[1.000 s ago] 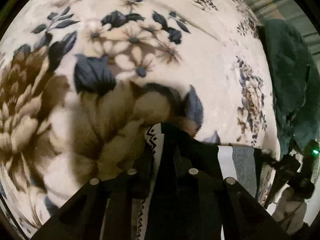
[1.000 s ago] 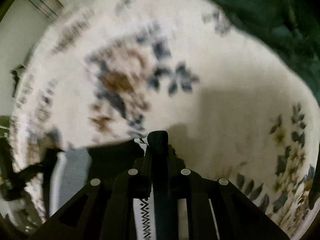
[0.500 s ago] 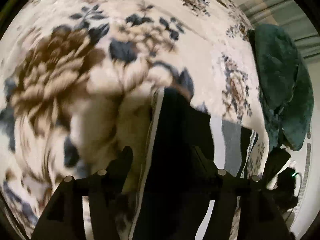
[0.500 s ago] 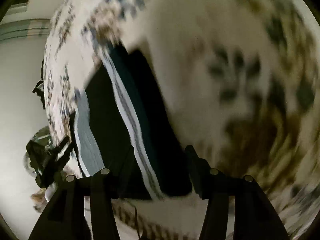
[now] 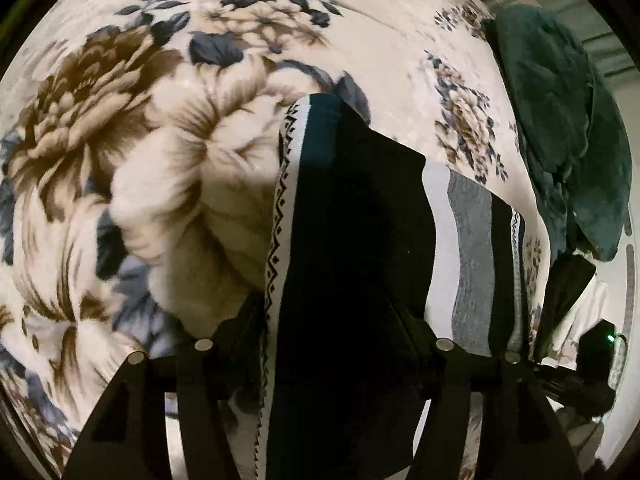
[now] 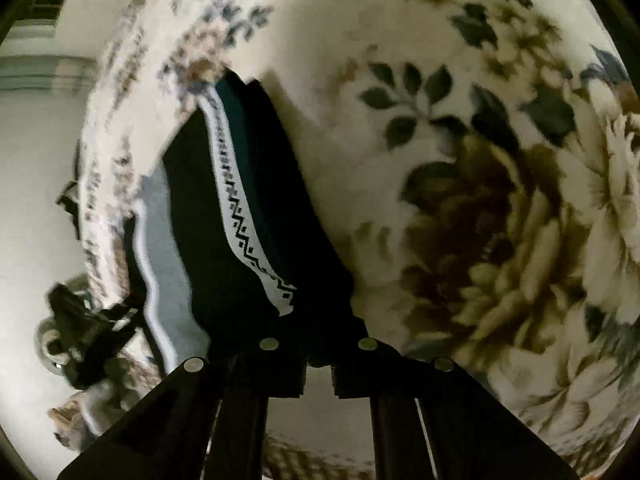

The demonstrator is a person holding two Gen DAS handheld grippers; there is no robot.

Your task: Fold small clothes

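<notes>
Since the earlier frames the left gripper (image 5: 336, 320) has let go of the garment (image 5: 352, 208): its jaws stand apart over the dark cloth, pressing nothing. The right gripper (image 6: 318, 360) opened, swung round, and its jaws have just been closing; they now pinch the garment's near edge. The garment, dark with a white zigzag band and grey stripes, lies folded on the flowered blanket (image 5: 160, 160). A green cloth (image 5: 560, 120) lies beyond. No writing shows.

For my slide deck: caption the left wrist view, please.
Open left gripper above a dark striped garment on a floral blanket.
</notes>
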